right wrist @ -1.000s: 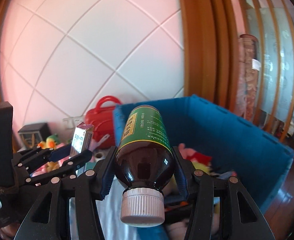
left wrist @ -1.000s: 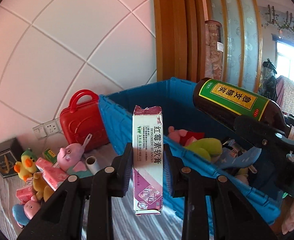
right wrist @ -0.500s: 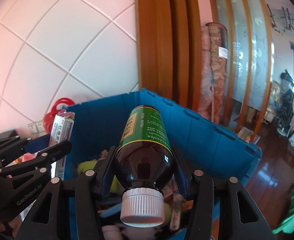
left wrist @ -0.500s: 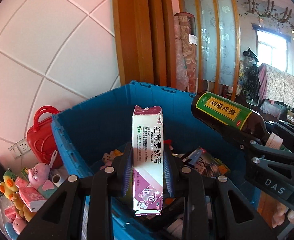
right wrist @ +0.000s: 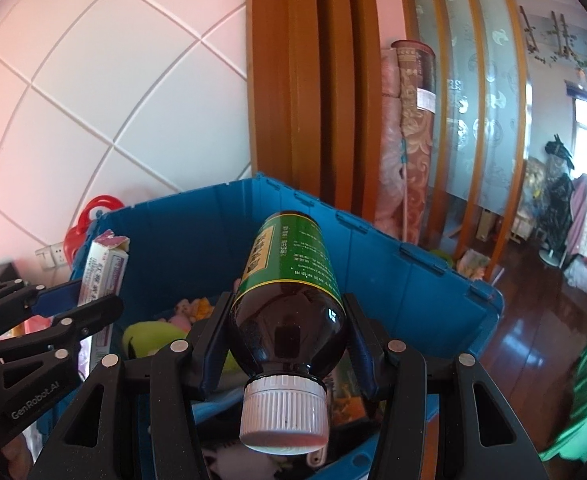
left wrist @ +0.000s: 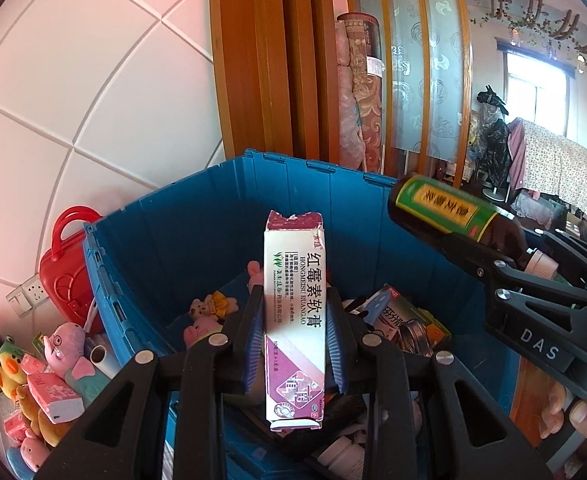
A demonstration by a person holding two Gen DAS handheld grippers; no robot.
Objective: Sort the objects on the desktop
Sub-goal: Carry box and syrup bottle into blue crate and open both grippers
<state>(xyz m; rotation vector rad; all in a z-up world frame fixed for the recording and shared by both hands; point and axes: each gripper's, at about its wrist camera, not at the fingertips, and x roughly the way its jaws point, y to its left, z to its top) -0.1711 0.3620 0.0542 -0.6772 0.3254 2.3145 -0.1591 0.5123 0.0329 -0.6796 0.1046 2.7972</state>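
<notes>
My left gripper (left wrist: 295,294) is shut on an upright white and purple medicine box (left wrist: 293,264) above the inside of the blue crate (left wrist: 197,232). In the right wrist view, that box (right wrist: 105,264) and the left gripper (right wrist: 93,296) stand at the left. My right gripper (right wrist: 287,298) holds a brown bottle (right wrist: 289,264) with a green label, its white cap toward the camera, over the same crate (right wrist: 413,280). Its jaws are opening, with the pads still against the bottle's shoulders. From the left wrist, the bottle (left wrist: 445,210) shows blurred at the right.
The crate holds plush toys (left wrist: 209,312), boxes and a tin (left wrist: 409,320). Left of it on the table are a red toy case (left wrist: 65,264), a pink plush (left wrist: 65,344), a duck (left wrist: 9,364) and tissue packs (left wrist: 53,396). A wooden partition (right wrist: 313,100) rises behind the crate.
Both grippers have swung right, from the table's toy side to over the crate's interior, each carrying its object. The bottle's label now looks blurred in the left wrist view.
</notes>
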